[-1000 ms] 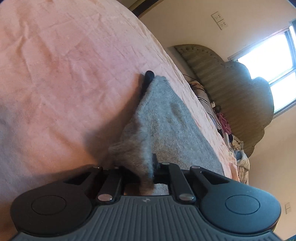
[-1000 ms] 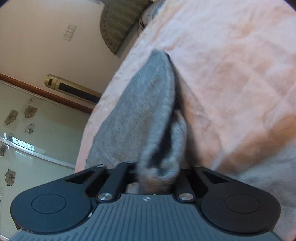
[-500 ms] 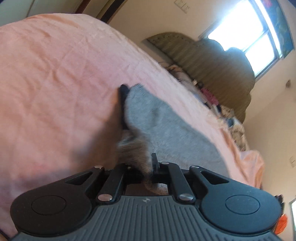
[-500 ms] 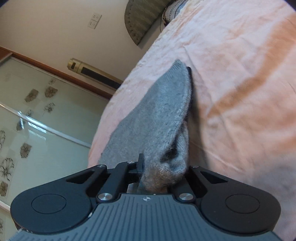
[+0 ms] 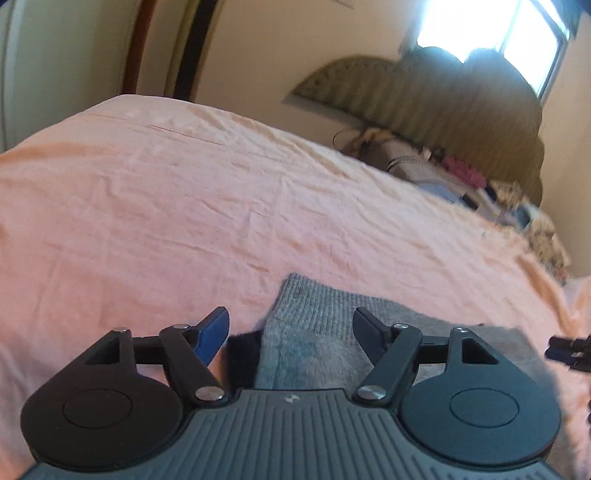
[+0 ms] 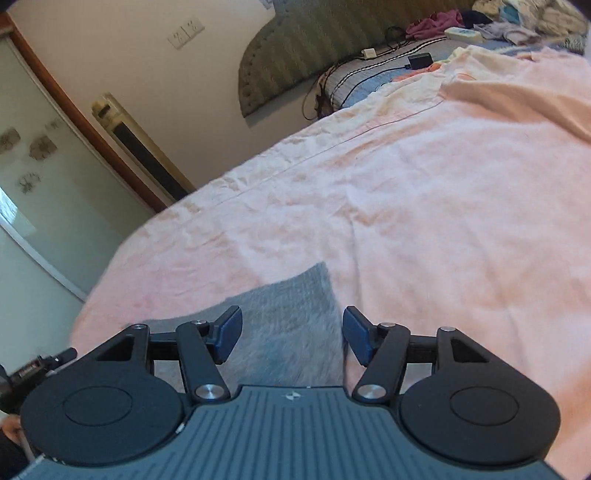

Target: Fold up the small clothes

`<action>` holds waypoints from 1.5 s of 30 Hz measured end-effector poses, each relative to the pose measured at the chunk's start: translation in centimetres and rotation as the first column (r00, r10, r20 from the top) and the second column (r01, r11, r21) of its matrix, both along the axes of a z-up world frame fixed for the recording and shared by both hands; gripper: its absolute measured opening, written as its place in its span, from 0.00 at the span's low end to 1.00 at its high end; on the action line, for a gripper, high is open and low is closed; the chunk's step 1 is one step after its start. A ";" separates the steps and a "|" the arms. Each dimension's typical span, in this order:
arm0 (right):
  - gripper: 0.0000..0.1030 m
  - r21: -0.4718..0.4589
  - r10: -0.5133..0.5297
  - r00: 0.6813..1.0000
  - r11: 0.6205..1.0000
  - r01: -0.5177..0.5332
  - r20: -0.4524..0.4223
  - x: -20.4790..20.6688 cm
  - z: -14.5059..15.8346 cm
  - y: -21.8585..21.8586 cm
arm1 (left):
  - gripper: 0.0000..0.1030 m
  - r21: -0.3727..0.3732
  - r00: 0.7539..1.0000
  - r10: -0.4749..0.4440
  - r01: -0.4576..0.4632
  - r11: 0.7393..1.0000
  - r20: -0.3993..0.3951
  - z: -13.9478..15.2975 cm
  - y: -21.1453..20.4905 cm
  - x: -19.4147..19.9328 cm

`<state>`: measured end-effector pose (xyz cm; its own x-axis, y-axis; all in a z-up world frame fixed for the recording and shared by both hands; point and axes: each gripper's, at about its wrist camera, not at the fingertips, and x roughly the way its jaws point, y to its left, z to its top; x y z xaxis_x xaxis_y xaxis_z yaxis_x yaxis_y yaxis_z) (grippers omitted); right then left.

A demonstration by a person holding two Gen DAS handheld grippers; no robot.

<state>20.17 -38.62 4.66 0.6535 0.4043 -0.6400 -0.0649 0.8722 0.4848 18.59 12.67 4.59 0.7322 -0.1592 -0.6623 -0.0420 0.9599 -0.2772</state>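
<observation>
The left tongs point(image 5: 291, 328) stand released, fingers spread wide over a grey knitted garment point(image 5: 317, 321) that lies flat on the pink bedsheet point(image 5: 184, 206); its ribbed corner reaches out between the fingers, gripping nothing; a dark patch point(image 5: 242, 354) shows beside its left edge — what it is cannot be told. The right tongs point(image 6: 292, 334) are likewise released, blue pads point(image 6: 229, 332) apart above the same grey garment point(image 6: 291, 306), whose far corner points up the bed; the cloth rests on the sheet — near the bed's foot end; a padded headboard point(image 6: 295, 48) and heaped clothes point(image 6: 517, 22) lie beyond.
</observation>
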 end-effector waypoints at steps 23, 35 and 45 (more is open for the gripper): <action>0.46 0.090 0.054 0.995 0.994 -0.062 0.083 -1.0 1.0 5.7 | 0.85 0.138 0.983 -0.077 0.054 0.989 0.169 3.3 -6.2 -5.2; 0.60 -0.156 0.100 0.972 0.985 -0.067 0.211 -5.3 -3.3 7.1 | 0.86 0.232 0.998 0.045 -0.054 0.971 0.044 -3.1 -3.4 -8.2; 1.00 -0.307 0.166 0.968 0.946 -0.102 0.190 -11.4 -0.9 10.7 | 0.86 0.176 0.996 0.087 -0.085 0.981 -0.006 -2.8 -4.4 -15.1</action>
<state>8.72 -27.93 3.76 0.7384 0.3136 -0.5970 -0.2639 0.9491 0.1721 3.44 8.31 1.84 0.7287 0.0235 -0.6845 -0.1291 0.9862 -0.1036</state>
